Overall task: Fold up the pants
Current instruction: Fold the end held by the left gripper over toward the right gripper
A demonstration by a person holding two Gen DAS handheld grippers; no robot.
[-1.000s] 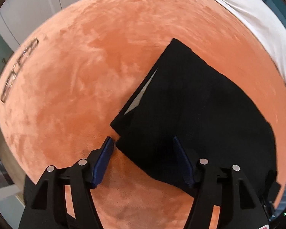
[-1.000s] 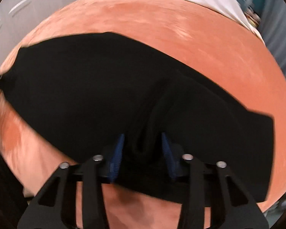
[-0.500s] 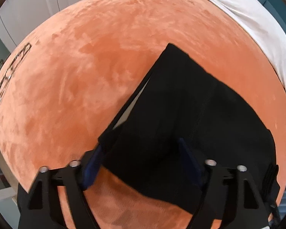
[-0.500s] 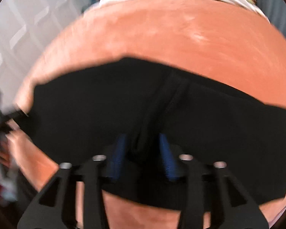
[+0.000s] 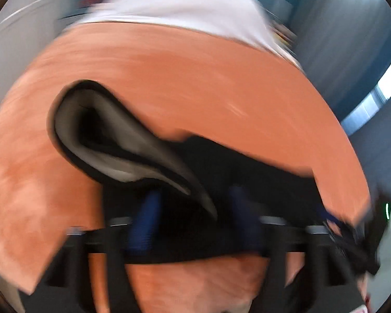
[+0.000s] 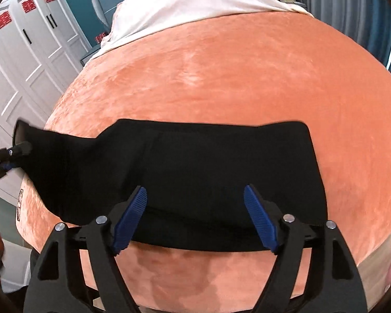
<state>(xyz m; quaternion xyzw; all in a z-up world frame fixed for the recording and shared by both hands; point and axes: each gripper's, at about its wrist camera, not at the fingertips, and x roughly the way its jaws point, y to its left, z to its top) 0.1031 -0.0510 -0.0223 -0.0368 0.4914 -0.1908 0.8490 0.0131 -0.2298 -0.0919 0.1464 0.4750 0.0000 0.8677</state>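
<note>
Since a second ago the right gripper (image 6: 195, 208) has let go, fingers spread over the black pants (image 6: 195, 161) at lower centre; the left gripper (image 5: 193, 208) grips lifted cloth at frame bottom.
</note>
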